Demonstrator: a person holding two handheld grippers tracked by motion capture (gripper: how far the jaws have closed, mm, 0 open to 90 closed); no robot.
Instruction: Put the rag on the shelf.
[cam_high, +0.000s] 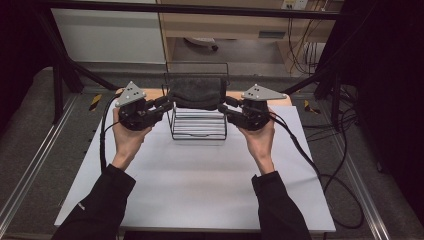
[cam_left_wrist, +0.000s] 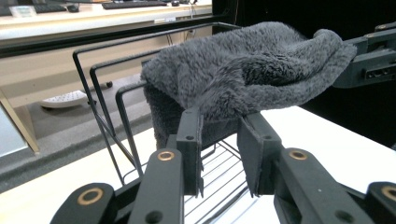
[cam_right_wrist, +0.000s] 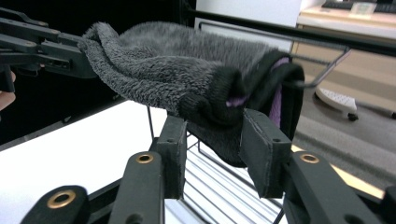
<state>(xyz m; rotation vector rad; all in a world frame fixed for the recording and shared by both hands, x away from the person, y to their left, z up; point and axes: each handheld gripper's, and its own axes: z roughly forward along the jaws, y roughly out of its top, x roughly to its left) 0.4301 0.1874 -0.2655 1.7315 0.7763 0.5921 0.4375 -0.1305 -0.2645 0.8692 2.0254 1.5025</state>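
Two dark-sleeved forearms reach in over the white tabletop (cam_high: 200, 185), the left gripper (cam_high: 167, 104) and the right gripper (cam_high: 226, 104) facing each other across a black wire rack (cam_high: 197, 127) standing near the table's far edge. Both grippers' jaws are parted, their pads flanking but not pressing the ends of a fuzzy dark grey sock (cam_high: 196, 93), whose black cuff with a purple lining sits just above the right gripper's pads (cam_right_wrist: 264, 149). The sock lies draped over the rack's upper wires, with pale wooden furniture (cam_high: 225, 25) behind.
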